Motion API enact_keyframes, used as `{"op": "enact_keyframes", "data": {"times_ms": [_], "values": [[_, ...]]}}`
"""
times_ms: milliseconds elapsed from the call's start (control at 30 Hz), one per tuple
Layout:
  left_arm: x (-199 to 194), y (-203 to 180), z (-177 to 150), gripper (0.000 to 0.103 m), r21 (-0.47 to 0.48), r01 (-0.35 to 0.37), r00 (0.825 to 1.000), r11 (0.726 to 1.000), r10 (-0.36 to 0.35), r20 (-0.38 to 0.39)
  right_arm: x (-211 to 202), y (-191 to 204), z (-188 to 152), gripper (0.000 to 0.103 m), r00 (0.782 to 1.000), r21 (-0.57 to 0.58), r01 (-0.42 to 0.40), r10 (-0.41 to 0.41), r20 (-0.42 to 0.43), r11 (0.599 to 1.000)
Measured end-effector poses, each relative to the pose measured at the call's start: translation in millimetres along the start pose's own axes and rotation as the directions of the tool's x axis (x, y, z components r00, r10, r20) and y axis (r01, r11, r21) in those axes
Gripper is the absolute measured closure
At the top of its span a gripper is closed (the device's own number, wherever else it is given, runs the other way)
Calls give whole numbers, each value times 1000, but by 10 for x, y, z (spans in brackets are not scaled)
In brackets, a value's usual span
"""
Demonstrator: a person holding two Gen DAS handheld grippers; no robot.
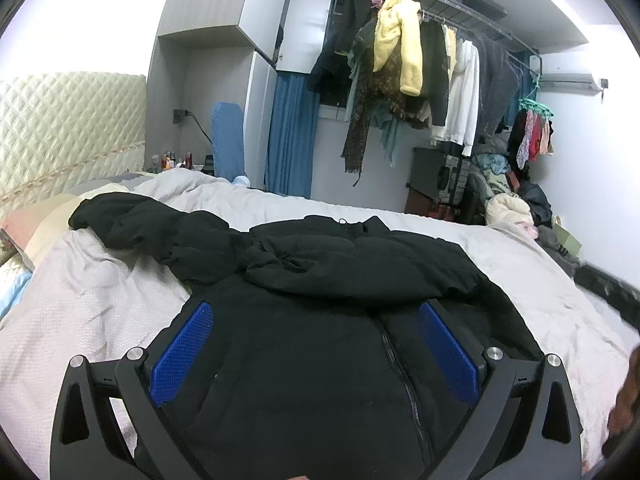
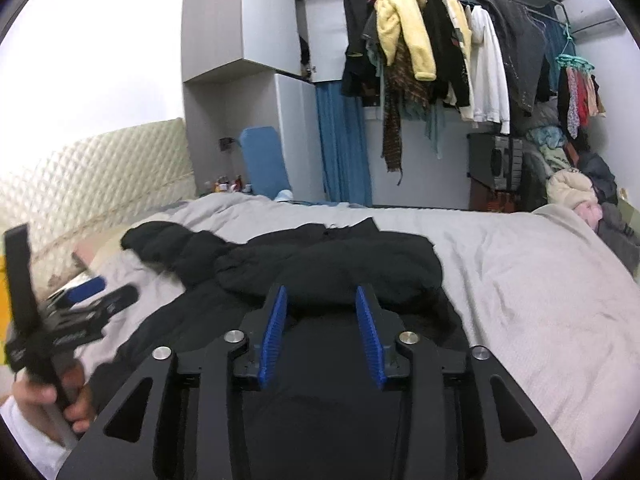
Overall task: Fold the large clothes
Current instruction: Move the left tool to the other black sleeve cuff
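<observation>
A large black padded jacket [image 1: 328,344] lies front up on the grey bed cover [image 1: 92,300], zip down the middle. Its right sleeve [image 1: 340,268] is folded across the chest. Its left sleeve [image 1: 152,228] stretches out toward the pillows. My left gripper [image 1: 316,312] hovers over the jacket's body, wide open and empty. In the right wrist view the jacket [image 2: 332,264] lies ahead, and my right gripper [image 2: 322,300] is open and empty just above its lower body. The left gripper [image 2: 84,304] shows blurred at the left, held in a hand.
A quilted cream headboard [image 1: 68,128] and pillows [image 1: 36,220] stand at the left. A rail of hanging clothes [image 1: 420,68] and a heap of clothes [image 1: 516,196] lie beyond the bed. A grey wardrobe [image 1: 224,40] and a blue curtain [image 1: 290,136] stand behind.
</observation>
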State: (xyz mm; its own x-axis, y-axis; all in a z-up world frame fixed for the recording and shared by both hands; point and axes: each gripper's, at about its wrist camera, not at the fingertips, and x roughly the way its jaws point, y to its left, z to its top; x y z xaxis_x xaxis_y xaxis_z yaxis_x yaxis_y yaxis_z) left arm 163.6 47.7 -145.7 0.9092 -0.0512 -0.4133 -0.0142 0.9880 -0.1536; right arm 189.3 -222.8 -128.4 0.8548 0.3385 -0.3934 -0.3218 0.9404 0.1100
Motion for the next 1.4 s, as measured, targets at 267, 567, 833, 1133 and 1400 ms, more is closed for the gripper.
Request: {"op": "enact_keyframes", "data": {"times_ms": [267, 567, 833, 1133, 1400], "values": [[-49, 99, 69, 0, -17, 9, 1000, 1000, -9, 13, -208, 165, -259, 13, 1000, 25, 2, -2, 1, 1000], [-65, 283, 269, 0, -44, -8, 1000, 999, 9, 12, -269, 245, -290, 0, 999, -21, 18, -18, 31, 1000], [10, 722, 514, 0, -149, -1, 1000, 989, 2, 4, -197, 187, -347, 0, 1000, 4, 27, -28, 13, 1000], [351, 1516, 801, 0, -243, -49, 999, 969, 42, -34, -106, 240, -394, 0, 999, 2, 32, -32, -13, 999], [872, 2790, 855, 0, -397, -138, 989, 908, 105, -103, 75, 310, -407, 0, 997, 2, 45, -45, -63, 999]]}}
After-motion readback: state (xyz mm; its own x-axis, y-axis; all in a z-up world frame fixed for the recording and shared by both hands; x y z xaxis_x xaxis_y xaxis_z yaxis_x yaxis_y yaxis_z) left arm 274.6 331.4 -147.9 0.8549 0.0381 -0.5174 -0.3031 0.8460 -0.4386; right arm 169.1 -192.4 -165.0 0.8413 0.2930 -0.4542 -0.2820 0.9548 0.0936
